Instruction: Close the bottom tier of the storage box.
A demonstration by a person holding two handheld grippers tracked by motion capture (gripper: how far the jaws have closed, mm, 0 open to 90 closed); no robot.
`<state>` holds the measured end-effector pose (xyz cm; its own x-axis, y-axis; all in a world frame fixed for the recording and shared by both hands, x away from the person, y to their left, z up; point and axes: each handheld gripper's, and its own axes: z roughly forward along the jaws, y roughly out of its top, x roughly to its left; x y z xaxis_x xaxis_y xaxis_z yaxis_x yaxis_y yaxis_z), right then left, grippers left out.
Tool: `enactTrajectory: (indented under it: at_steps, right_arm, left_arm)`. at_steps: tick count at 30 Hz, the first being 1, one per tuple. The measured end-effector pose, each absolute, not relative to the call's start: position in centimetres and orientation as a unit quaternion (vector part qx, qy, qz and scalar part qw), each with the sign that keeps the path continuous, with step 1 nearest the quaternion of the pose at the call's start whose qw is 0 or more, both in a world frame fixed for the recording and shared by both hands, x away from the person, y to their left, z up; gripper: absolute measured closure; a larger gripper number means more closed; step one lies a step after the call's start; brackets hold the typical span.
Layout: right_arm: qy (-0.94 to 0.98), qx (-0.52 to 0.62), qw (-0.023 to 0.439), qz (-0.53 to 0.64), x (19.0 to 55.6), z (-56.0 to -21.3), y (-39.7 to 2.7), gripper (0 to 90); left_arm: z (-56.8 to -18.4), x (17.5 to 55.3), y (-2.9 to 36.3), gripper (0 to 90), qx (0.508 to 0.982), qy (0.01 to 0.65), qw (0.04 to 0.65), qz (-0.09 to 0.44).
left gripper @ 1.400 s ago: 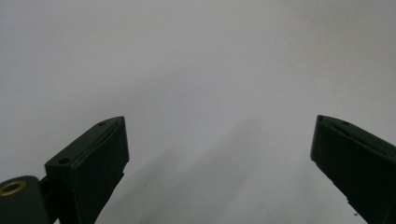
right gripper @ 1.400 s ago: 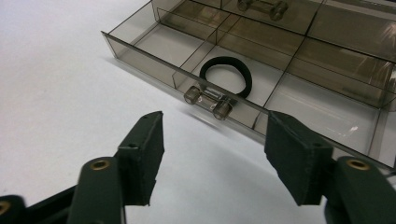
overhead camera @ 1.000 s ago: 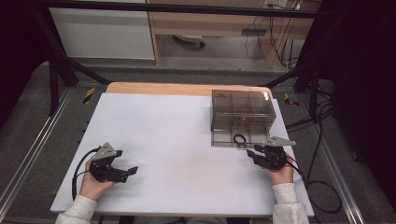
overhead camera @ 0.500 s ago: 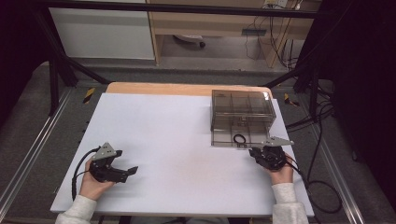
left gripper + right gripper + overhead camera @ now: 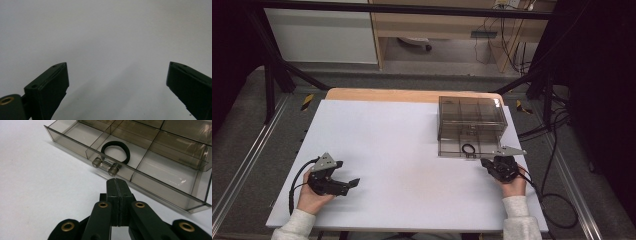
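Observation:
A smoky clear drawer box stands at the table's back right, its bottom drawer pulled out toward me. A black hair tie lies in the drawer's middle front compartment, just behind the clear handle. My right gripper points at that handle from a short way off. Its jaws have just been closing and now stand shut with nothing between them. My left gripper rests open on the white table at the front left, holding nothing.
The white tabletop stretches between the two hands. Cables trail from each gripper off the table's sides. Black frame posts and a rail flank the table.
The right gripper's jaws have come together while the hand stayed in place before the drawer handle. The left hand and the drawer have not moved.

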<state>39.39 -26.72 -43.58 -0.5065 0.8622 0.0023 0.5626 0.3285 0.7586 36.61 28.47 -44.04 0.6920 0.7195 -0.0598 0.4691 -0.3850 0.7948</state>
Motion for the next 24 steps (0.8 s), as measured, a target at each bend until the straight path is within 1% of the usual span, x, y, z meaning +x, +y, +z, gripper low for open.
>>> enactTrajectory:
  at_steps: [24]
  right_arm:
    - [0.791,0.450,0.227,0.347,40.8,-44.4,-26.0,90.0]
  left_arm:
    - [-44.1,36.6,28.5,4.3,0.818,0.364,0.419,0.150]
